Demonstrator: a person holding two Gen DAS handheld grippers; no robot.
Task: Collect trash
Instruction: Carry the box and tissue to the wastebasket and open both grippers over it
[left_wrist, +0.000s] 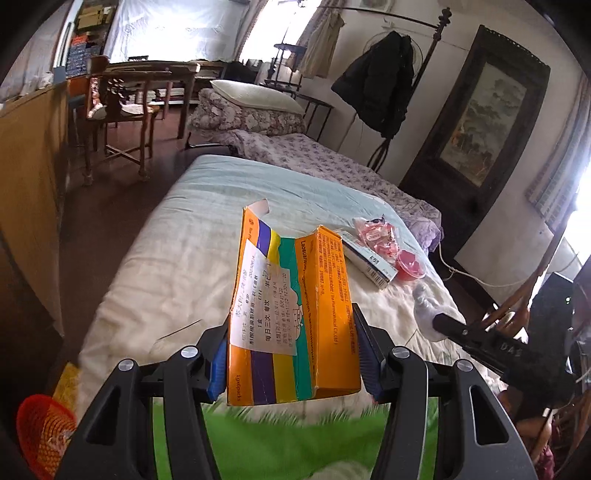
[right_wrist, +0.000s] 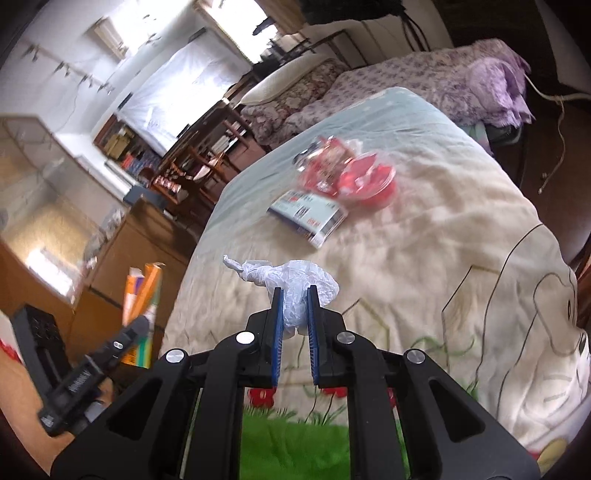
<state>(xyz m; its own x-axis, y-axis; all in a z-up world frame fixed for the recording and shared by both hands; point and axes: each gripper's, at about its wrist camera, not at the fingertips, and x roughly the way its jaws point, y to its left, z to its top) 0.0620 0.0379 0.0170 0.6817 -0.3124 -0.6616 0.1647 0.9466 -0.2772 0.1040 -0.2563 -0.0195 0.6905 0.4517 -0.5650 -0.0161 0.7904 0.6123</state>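
My left gripper (left_wrist: 291, 354) is shut on an open orange medicine box (left_wrist: 291, 306) with purple, yellow and green stripes, held above the bed; the box also shows in the right wrist view (right_wrist: 142, 306). My right gripper (right_wrist: 294, 306) is shut on a crumpled white tissue (right_wrist: 291, 284), which also shows in the left wrist view (left_wrist: 424, 306). On the bed farther off lie a flat blue-white box (right_wrist: 308, 216), a clear packet of pink sweets (right_wrist: 328, 166) and a red jelly cup (right_wrist: 373, 181); all three show in the left wrist view too, around the cup (left_wrist: 410, 266).
The bed (left_wrist: 177, 258) has a cream quilt with a green cartoon print. An orange mesh basket (left_wrist: 44, 432) sits on the floor at lower left. A wooden cabinet (left_wrist: 29, 177) stands left of the bed; table and chairs (left_wrist: 129, 110) behind.
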